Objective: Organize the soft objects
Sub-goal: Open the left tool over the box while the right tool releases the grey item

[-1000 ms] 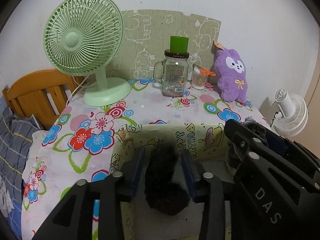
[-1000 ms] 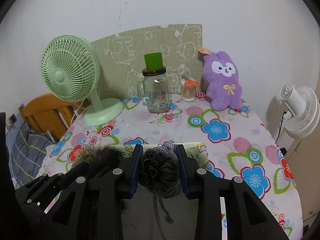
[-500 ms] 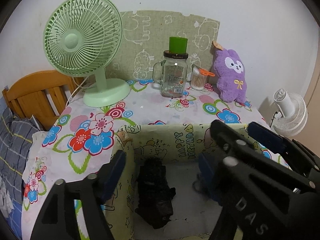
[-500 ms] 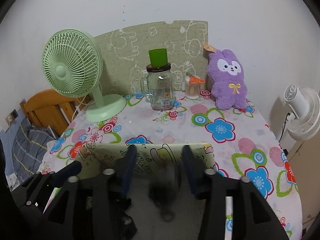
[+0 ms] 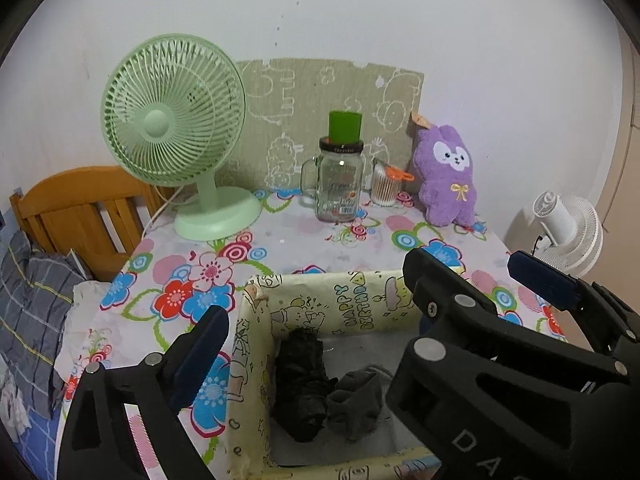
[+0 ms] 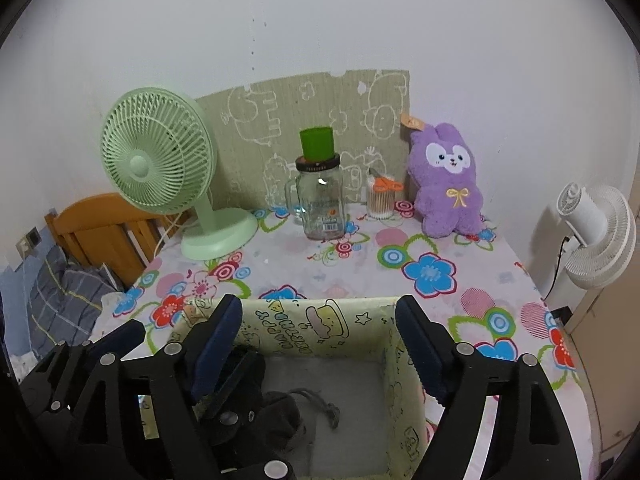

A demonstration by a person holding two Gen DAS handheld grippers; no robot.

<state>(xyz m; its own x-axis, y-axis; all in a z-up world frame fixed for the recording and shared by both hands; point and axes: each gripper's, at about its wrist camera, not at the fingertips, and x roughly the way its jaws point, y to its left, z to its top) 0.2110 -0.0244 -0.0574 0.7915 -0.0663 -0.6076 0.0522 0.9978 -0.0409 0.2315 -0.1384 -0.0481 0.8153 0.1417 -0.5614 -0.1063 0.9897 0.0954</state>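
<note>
Both tools have just been opening: the left tool and right tool gape wide, empty. The black bundle and grey sock lie inside the box; lift clear of its walls. Beyond it, the purple plush waits at the bench's back.

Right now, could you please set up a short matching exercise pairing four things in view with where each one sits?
Things:
1. black sock
2. purple plush
3. green fan
4. white fan

Places:
A. off the table's right edge
B. inside the printed box
C. back left of the table
D. back right, against the wall

Pairs: 1-B, 2-D, 3-C, 4-A
</note>
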